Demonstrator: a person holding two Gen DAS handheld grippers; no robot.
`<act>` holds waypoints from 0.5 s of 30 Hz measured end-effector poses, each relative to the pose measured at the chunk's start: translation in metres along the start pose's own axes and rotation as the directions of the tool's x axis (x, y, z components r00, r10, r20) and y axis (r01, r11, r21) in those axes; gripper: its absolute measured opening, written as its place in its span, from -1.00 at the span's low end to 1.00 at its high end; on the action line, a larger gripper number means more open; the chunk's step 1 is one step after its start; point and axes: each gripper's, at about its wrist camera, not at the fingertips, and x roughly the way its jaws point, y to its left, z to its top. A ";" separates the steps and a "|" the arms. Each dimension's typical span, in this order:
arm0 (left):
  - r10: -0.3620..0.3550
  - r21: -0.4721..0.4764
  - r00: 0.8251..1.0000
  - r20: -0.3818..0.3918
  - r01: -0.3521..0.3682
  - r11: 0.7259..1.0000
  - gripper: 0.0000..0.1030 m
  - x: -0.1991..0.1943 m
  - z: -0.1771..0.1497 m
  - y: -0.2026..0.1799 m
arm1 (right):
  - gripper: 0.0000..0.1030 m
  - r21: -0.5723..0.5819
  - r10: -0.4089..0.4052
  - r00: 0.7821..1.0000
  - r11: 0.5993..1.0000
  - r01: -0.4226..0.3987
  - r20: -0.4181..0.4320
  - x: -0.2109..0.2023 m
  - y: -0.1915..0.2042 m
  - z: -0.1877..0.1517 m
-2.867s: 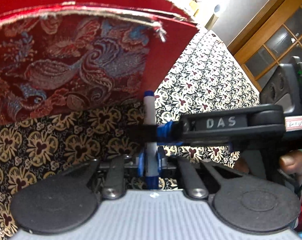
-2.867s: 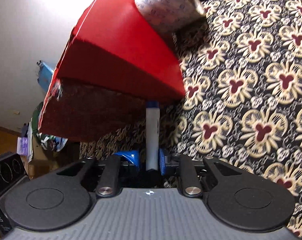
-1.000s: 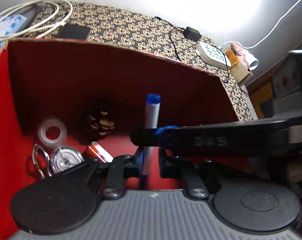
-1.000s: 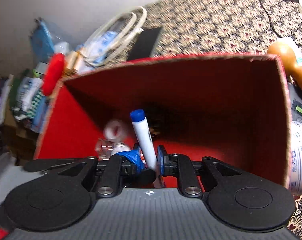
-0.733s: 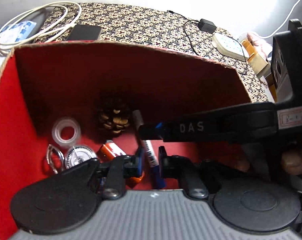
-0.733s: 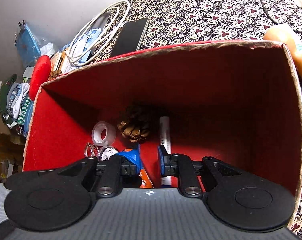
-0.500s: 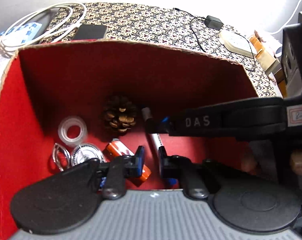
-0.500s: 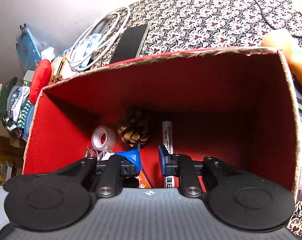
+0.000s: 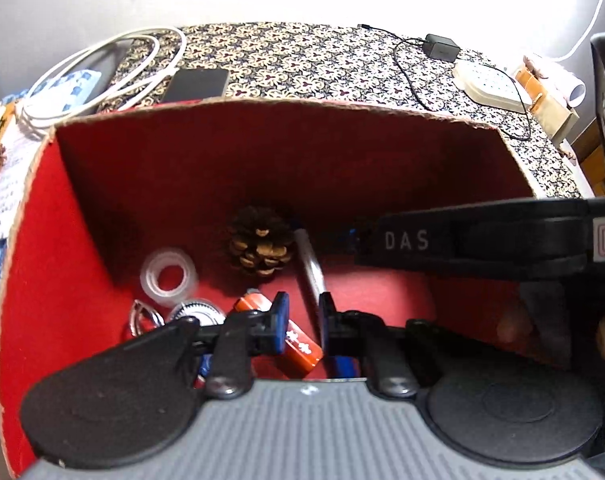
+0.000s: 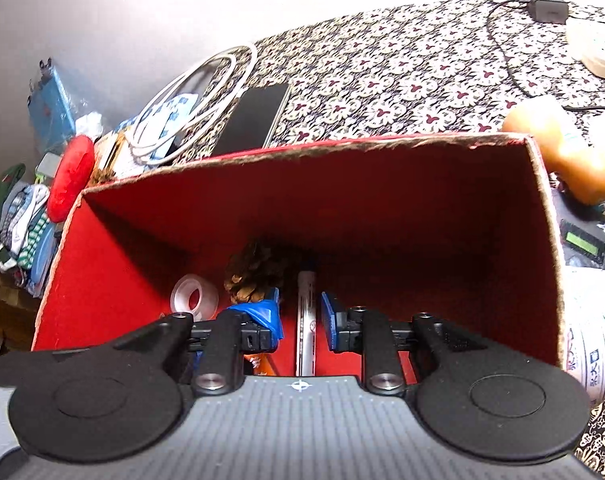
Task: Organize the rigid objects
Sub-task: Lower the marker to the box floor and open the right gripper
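Marker (image 10: 305, 320) placement looks finished to us: it lies flat on the red floor of the box (image 10: 382, 208), just beside the pine cone (image 10: 258, 276), and neither of our tools has hold of it. We hold the right tool (image 10: 300, 320) low over the box with its jaws apart, the marker lying free in the gap between them. Our left tool (image 9: 303, 318) is likewise parted, empty, above the marker's lower end and the orange cylinder (image 9: 286, 330).

We judge the box well filled by now: tape roll (image 9: 167, 279), a toothed metal disc (image 9: 196, 312) and a small wire clip (image 9: 140, 316) share the floor with the cone. What we have left, as far as we can see, is lifting both tools out and perhaps gathering other loose pieces from the patterned counter (image 9: 322, 60).

We see a slim marker with a white barrel, printed lettering and a dark end toward the back wall.
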 end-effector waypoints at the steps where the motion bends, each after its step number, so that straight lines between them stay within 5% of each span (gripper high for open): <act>1: 0.005 -0.003 1.000 0.000 -0.005 1.000 -0.75 0.000 0.000 0.000 | -0.88 0.006 -0.007 1.000 1.000 0.006 0.009 -0.001 -0.001 0.000; 10: 0.046 -0.007 0.999 0.014 -0.046 0.999 -0.74 -0.001 -0.001 -0.001 | -0.88 0.029 -0.047 0.995 0.999 0.044 0.094 -0.009 -0.002 -0.003; 15: 0.070 -0.017 0.997 0.027 -0.069 0.997 -0.55 -0.003 -0.004 -0.002 | -0.88 0.030 -0.074 0.987 0.997 0.070 0.141 -0.015 0.000 -0.007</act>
